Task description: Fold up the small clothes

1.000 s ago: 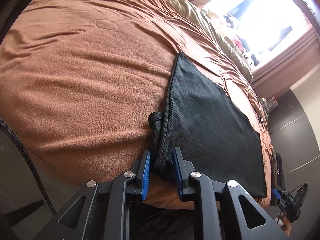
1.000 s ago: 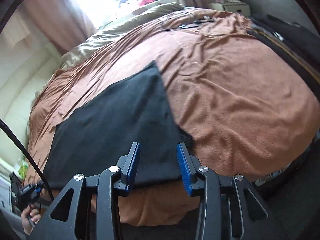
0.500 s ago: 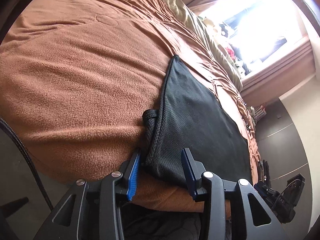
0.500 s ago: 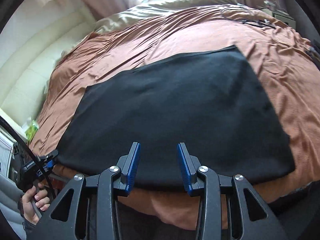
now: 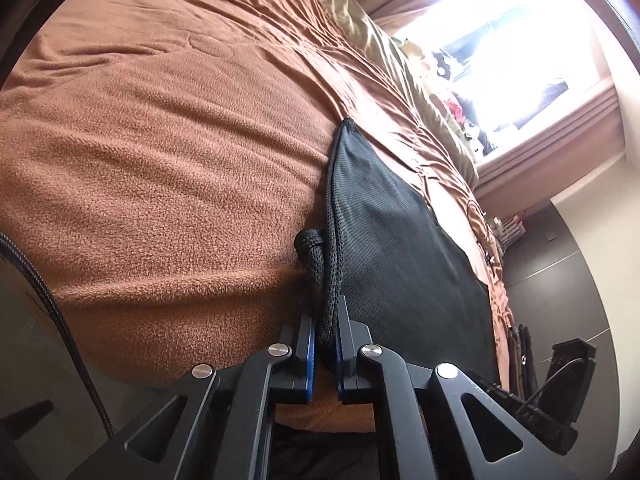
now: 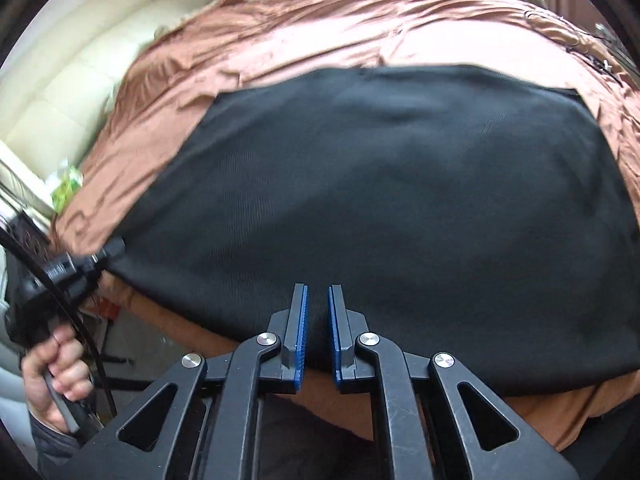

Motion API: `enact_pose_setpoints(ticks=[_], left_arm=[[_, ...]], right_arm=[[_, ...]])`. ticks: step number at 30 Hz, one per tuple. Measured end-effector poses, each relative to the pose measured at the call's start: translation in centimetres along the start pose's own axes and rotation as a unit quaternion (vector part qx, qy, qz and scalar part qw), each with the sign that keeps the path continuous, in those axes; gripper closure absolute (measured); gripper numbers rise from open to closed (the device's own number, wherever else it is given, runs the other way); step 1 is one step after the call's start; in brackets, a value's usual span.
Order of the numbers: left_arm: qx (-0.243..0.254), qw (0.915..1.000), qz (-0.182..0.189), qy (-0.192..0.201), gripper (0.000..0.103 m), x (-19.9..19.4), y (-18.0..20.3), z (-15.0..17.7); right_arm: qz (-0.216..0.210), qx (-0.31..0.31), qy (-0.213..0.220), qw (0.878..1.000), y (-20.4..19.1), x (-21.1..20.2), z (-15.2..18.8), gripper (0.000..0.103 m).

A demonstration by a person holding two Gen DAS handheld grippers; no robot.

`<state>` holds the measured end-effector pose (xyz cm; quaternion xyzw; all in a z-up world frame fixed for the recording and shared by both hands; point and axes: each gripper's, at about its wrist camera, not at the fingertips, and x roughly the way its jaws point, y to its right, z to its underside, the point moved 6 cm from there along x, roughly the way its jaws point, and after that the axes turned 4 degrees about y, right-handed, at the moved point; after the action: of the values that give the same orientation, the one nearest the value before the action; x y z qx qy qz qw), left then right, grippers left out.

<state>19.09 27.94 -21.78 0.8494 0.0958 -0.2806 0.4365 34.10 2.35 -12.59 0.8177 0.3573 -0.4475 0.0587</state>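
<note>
We see the black mesh garment flat on the brown fleece bed, long axis left-right; left hand-held gripper pinches its left corner, right hand-held gripper stands nearly closed at its near hem.

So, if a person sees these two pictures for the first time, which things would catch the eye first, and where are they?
First the black mesh garment, spread flat and wide on the brown blanket near the bed's front edge. Next the left gripper, jaws pinched on the garment's bunched corner; the right gripper sits at the near hem, jaws nearly closed, its grip unclear. The glaring window fills the left view's upper right.
</note>
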Motion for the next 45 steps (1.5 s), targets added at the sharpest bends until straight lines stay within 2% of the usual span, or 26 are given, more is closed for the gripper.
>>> enact_pose_setpoints(ticks=[2, 7, 13, 29, 45], left_arm=[[-0.001, 1.0, 0.002, -0.001, 0.096, 0.0, 0.1, -0.1], [-0.008, 0.9999, 0.01, 0.001, 0.096, 0.1, 0.2, -0.3], [-0.013, 0.9999, 0.011, 0.0, 0.096, -0.1, 0.1, -0.3], [-0.059, 0.9972, -0.045, -0.006, 0.096, 0.2, -0.8, 0.7], [-0.048, 0.9943, -0.095, -0.008, 0.096, 1.0, -0.1, 0.7]], right_arm=[[0.0, 0.001, -0.018, 1.0, 0.1, 0.7, 0.8, 0.097], [-0.003, 0.001, -0.031, 1.0, 0.6, -0.1, 0.8, 0.098], [0.005, 0.005, -0.005, 1.0, 1.3, -0.2, -1.6, 0.099], [0.057, 0.009, -0.005, 0.998, 3.0, 6.8, -8.6, 0.103], [0.048, 0.036, -0.012, 0.998, 5.2, 12.1, -15.8, 0.103]])
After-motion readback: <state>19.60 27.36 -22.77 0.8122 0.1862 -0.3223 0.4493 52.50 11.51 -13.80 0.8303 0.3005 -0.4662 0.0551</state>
